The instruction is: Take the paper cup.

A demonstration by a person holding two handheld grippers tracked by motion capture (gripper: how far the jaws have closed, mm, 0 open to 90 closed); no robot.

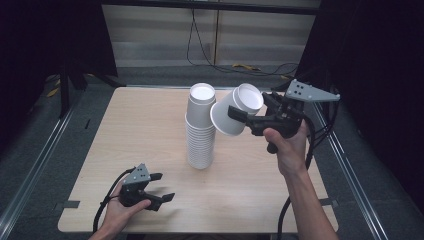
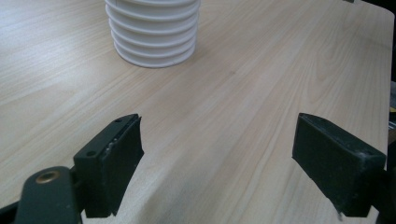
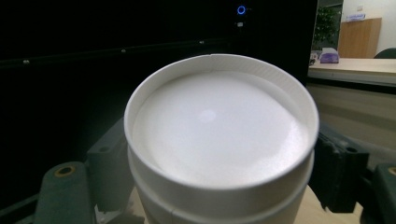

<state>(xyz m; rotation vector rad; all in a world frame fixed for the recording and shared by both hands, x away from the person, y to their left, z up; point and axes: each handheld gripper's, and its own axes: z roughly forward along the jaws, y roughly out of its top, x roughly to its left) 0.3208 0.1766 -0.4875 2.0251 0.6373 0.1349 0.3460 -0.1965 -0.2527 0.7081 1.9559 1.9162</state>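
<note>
I have the right claw (image 1: pixel 239 116) clamped on a white paper cup (image 1: pixel 237 110), one jaw on each side of its wall, and the cup is tipped on its side in the air so that its bottom faces the camera above. In the right gripper view I look straight at that cup (image 3: pixel 219 140), its recessed base ringed by a raised rim, with a black jaw pressed against it at 3 o'clock and the other at 9 o'clock. The cup hangs just at 3 o'clock of the top of the tall stack of white paper cups (image 1: pixel 200 127), almost touching it; whether they actually touch I cannot tell. The stack stands upside down near the middle of the pale wooden worktop (image 1: pixel 150 130). My left claw (image 1: pixel 161 187) rests low at about 7 o'clock of the stack, well apart from it, jaws standing apart with nothing between them. In the left gripper view the jaws frame bare wood, and the ribbed foot of the stack (image 2: pixel 152 35) sits ahead at 11 o'clock.
</note>
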